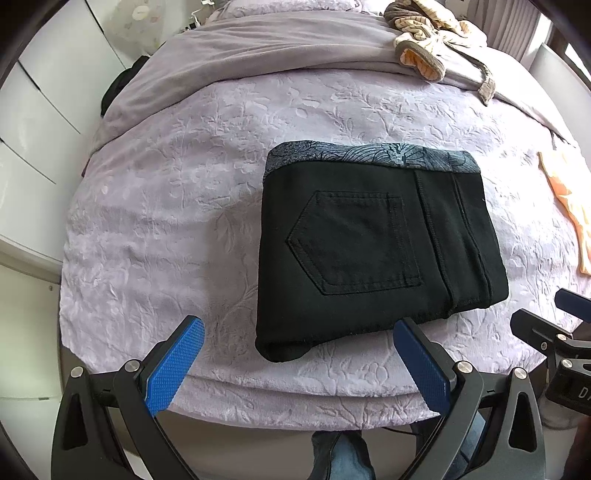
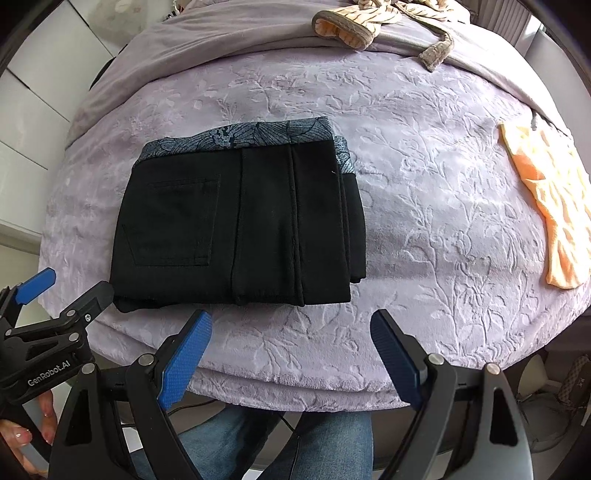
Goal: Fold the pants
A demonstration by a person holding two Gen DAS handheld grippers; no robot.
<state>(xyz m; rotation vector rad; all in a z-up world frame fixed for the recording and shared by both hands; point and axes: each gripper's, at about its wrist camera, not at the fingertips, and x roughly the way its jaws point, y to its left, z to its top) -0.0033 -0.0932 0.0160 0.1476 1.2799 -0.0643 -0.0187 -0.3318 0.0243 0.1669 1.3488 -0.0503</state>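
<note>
The black pants (image 1: 376,251) lie folded compactly on the bed (image 1: 166,206); the left tool (image 1: 299,365) and right tool (image 2: 291,354) hover wide and empty, suggesting the fold is complete.

A soft purple bedspread (image 1: 177,206) with a leafy pattern is spread over the bed. A striped, crumpled piece of clothing (image 1: 432,33) is seen at the far end, on a plain purple blanket (image 1: 258,55). An orange cloth (image 2: 550,206) is laid flat near the right edge. White cupboards (image 1: 40,122) are seen at the left.
</note>
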